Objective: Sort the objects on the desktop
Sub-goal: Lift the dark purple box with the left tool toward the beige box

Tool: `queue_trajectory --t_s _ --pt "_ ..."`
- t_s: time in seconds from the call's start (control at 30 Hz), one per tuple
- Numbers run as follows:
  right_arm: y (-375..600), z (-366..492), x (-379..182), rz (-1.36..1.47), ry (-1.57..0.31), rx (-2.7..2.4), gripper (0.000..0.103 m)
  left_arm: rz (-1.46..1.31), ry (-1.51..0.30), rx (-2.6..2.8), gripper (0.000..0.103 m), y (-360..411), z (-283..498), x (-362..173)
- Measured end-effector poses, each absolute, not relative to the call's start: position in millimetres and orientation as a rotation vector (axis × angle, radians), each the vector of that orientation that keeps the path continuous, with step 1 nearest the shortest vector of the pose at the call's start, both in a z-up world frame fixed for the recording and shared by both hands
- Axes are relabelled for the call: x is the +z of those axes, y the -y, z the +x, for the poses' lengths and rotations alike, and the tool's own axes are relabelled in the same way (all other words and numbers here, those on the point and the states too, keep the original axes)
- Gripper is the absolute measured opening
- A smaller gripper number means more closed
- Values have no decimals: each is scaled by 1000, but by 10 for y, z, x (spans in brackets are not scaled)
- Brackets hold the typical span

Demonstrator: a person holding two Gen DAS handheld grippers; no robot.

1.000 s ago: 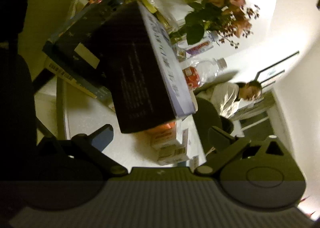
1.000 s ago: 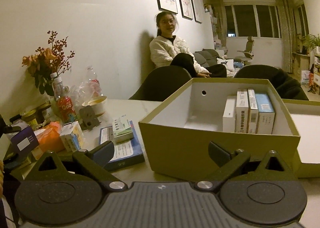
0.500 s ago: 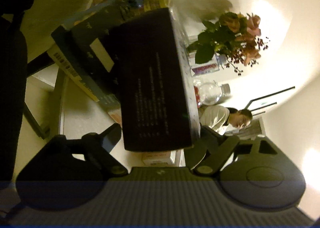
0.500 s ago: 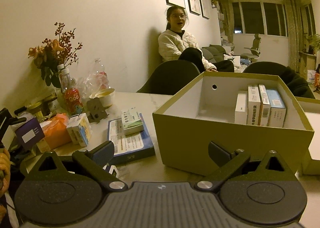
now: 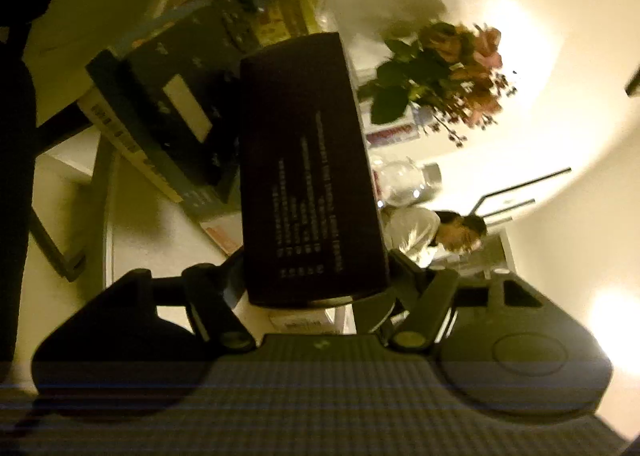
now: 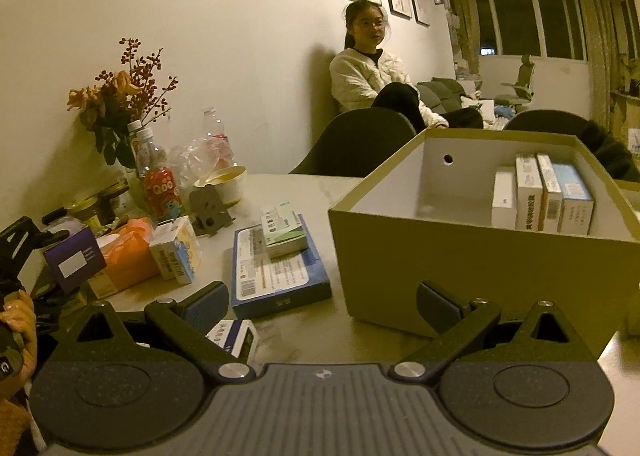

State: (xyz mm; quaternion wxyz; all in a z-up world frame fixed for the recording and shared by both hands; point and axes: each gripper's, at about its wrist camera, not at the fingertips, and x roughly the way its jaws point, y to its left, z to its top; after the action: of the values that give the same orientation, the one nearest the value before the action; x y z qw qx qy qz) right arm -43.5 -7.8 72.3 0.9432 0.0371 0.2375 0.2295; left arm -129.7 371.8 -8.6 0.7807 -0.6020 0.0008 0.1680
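Note:
A dark purple box [image 5: 304,167] with white print fills the middle of the tilted left wrist view. My left gripper [image 5: 316,276] is shut on its near end, one finger against each side. The right wrist view shows the same purple box [image 6: 74,258] at the far left, lifted beside a hand [image 6: 16,320]. My right gripper [image 6: 322,304] is open, with nothing between its fingers, in front of an open olive cardboard box [image 6: 420,256]. Several medicine boxes [image 6: 540,197] stand upright inside it at the right.
On the table [image 6: 288,191] lie a flat blue box [image 6: 276,276] with a small green box [image 6: 284,232] on top, an orange pack [image 6: 128,256], a small carton [image 6: 176,248], bottles [image 6: 160,179], a bowl [image 6: 224,183] and dried flowers [image 6: 120,95]. A seated person [image 6: 368,71] is beyond dark chairs [image 6: 360,143].
My left gripper has moved up to the purple box and its fingers have come in from wide apart onto its sides. The right gripper has drawn back and lower a little, staying open.

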Motion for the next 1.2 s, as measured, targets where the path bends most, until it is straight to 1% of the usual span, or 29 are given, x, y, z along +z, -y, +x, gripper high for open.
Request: queue_trajectory --t_s 0.17,0.5,0.97,1.2 --pt "65 -427 707 102 -505 494 101 -1267 -20 297 66 -3662 -1305 -33" --pt "102 -403 693 195 -544 552 101 -1271 -69 128 65 -3528 -1246 22" --pt "226 -336 672 379 -611 644 101 -1234 -205 -124 64 -3173 -1046 81" --pt "353 -251 601 570 -662 733 101 -1235 -263 -275 64 -2962 -927 90"
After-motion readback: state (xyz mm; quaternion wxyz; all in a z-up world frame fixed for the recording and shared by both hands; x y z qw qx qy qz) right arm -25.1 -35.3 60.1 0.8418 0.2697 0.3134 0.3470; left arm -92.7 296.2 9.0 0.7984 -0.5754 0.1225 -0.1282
